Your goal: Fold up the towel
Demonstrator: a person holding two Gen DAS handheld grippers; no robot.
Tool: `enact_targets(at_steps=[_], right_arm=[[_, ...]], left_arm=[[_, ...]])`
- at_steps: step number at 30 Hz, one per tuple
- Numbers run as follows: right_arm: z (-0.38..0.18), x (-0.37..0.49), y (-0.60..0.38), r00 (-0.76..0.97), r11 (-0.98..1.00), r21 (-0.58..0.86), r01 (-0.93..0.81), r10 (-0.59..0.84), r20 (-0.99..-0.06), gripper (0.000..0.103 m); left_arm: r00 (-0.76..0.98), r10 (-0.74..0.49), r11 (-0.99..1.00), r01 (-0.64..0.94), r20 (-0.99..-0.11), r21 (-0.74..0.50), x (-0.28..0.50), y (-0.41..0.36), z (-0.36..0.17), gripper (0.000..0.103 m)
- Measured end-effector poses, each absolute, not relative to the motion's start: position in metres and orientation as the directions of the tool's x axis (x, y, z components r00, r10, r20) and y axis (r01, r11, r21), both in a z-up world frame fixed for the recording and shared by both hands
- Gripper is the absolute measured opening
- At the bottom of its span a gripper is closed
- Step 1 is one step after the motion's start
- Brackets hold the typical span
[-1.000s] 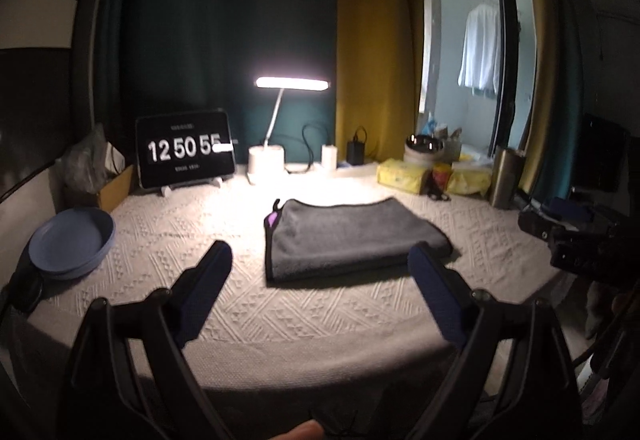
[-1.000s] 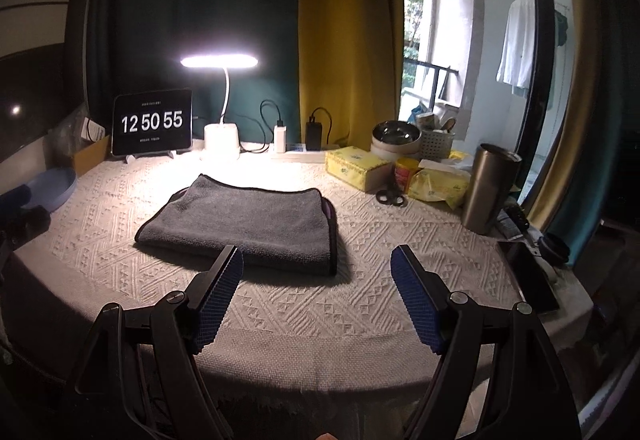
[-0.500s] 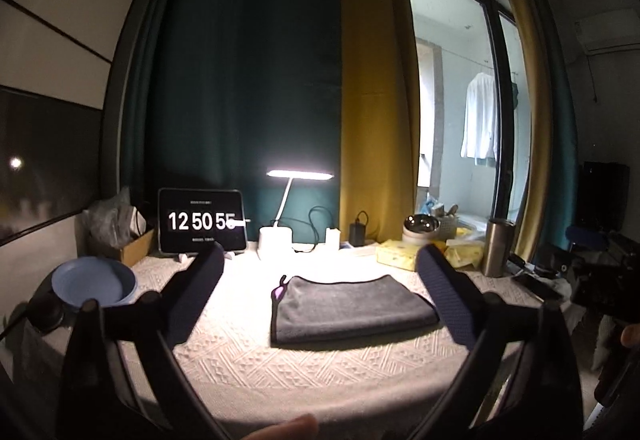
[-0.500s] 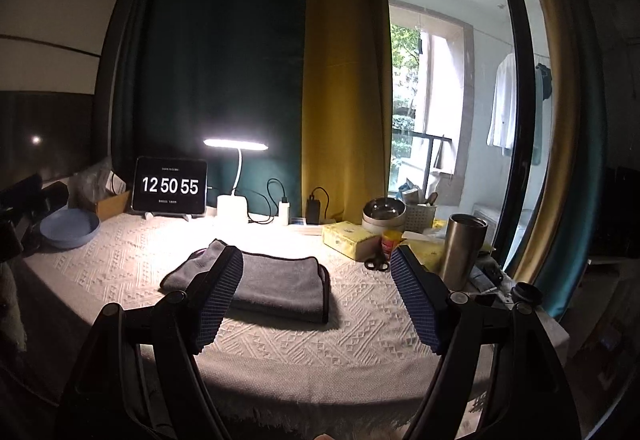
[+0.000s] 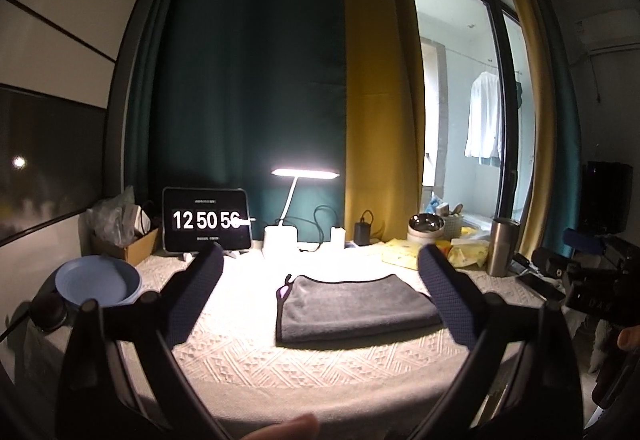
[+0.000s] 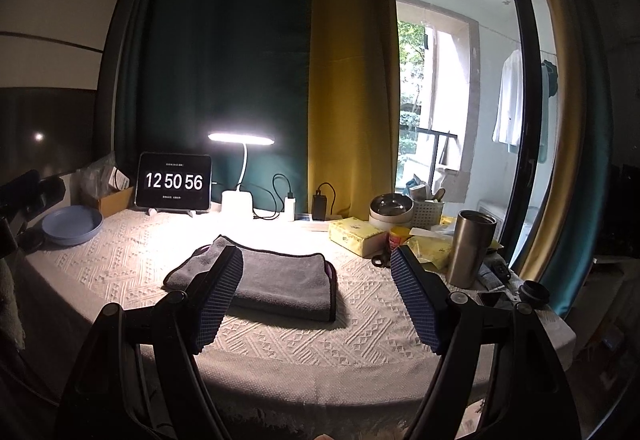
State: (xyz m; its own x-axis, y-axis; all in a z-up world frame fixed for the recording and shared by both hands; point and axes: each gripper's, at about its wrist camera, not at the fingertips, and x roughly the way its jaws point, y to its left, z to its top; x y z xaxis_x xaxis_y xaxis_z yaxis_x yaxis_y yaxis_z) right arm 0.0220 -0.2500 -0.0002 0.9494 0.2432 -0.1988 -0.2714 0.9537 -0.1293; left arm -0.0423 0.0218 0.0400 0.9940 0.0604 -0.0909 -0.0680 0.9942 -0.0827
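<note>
The left gripper (image 5: 318, 272) has its fingers (image 5: 194, 296) spread wide apart with nothing between them, and the right gripper (image 6: 316, 278) is the same, its fingers (image 6: 218, 298) parted and empty. The grey towel (image 5: 352, 306) lies folded flat on the counter (image 5: 280, 360), which is covered by a pale patterned cloth. Seen along the left fingers, the towel sits ahead in the gap between them, closer to the right-hand finger, whose tip overlaps the towel's corner in view without touching it. Seen along the right fingers, the towel (image 6: 276, 280) lies ahead and toward the left-hand finger, whose tip hides part of its near edge. Both grippers are held off the counter, apart from the towel. Beyond the left-hand finger of the left gripper a blue plate (image 5: 98, 280) rests near the counter's edge. Farther ahead, past the towel, a clock screen (image 6: 174, 182) reads 12 50 56 beside a lit desk lamp (image 6: 240, 164). Beyond the right-hand finger of the right gripper stands a steel cup (image 6: 470, 248), with a yellow tissue pack (image 6: 356, 236) and a metal bowl (image 6: 390, 208) behind it.
</note>
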Motion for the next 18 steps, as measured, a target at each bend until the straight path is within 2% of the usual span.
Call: enact_targets(at_steps=[18], right_arm=[[0.0008, 0.0216, -0.2500, 0.949, 0.954, -0.127, -0.272, 0.244, -0.199, 0.079]], left_arm=[[0.993, 0.047, 0.995, -0.055, -0.106, -0.078, -0.0408, 0.0179, 0.0373, 0.099]])
